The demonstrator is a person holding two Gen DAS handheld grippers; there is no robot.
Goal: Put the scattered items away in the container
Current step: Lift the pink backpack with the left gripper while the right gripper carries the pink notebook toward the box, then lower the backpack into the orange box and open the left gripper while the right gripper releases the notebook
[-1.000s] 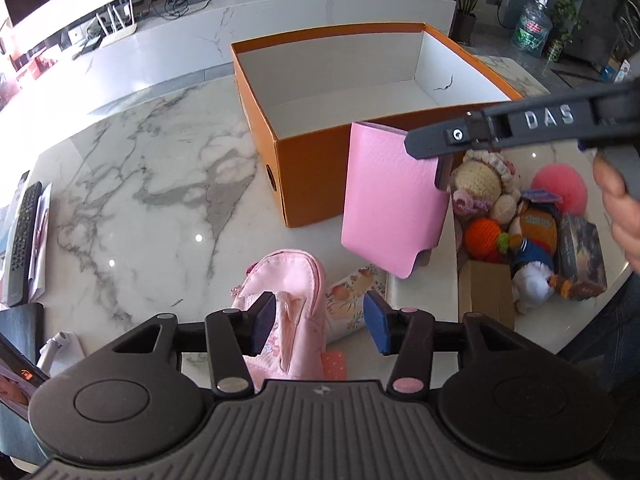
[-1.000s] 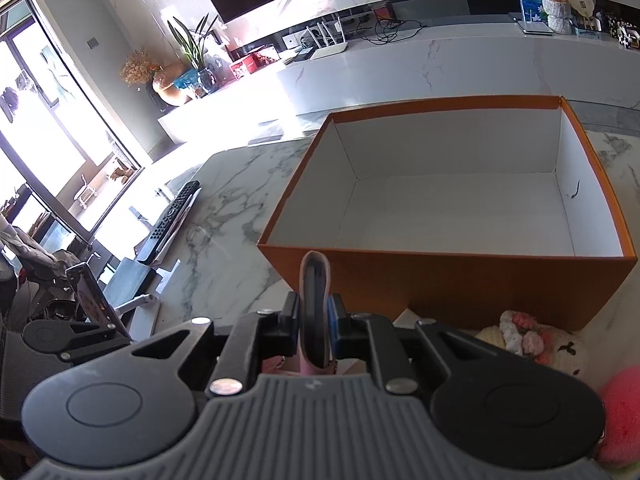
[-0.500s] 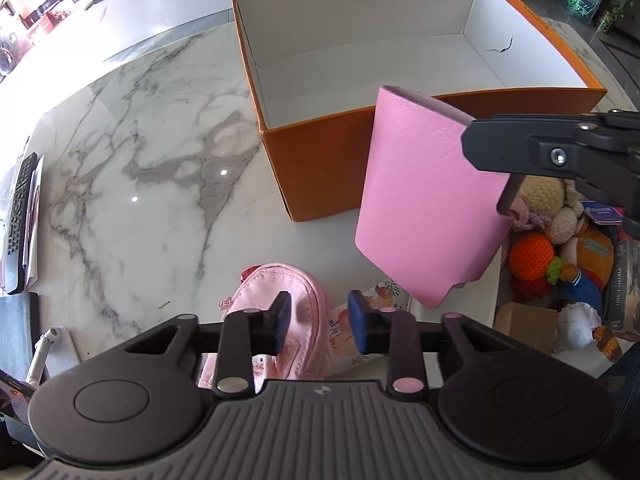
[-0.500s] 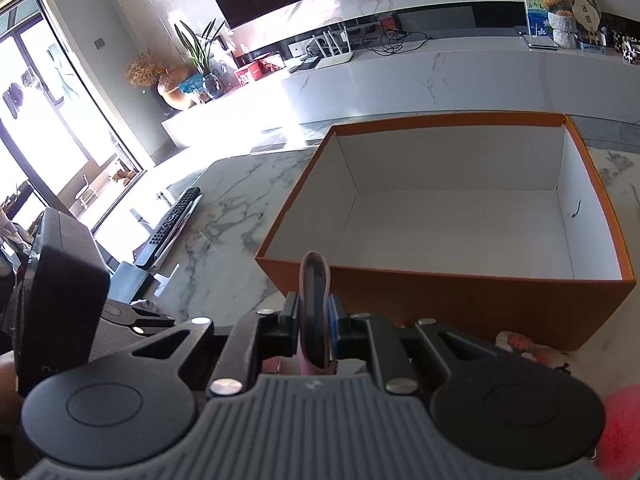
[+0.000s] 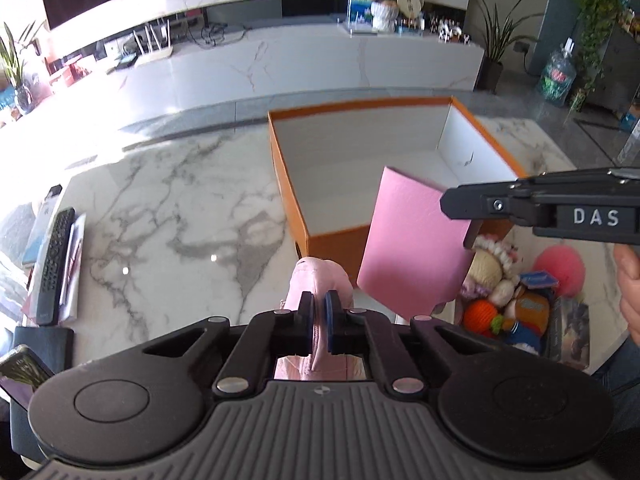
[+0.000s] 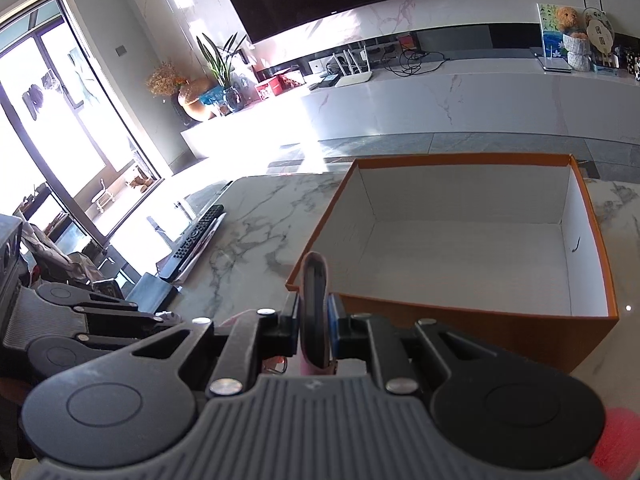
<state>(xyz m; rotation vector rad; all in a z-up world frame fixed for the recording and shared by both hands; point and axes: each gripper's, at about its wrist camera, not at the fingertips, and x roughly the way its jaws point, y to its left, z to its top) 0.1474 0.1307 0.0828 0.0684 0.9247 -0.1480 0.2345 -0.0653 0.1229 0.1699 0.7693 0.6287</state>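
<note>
The orange box with a white inside stands open on the marble table; it also fills the right wrist view. My left gripper is shut on a small pink bag, lifted just in front of the box's near corner. My right gripper is shut on a flat pink case, seen edge-on; from the left wrist view that pink case hangs in front of the box's near wall, under the right gripper.
Soft toys, a pink ball and small boxes lie in a heap right of the case. A black remote lies on papers at the table's left edge. A person's hand shows at the far right.
My left gripper closed on the pink bag and lifted it off the table. The right gripper rose slightly with the pink case still held.
</note>
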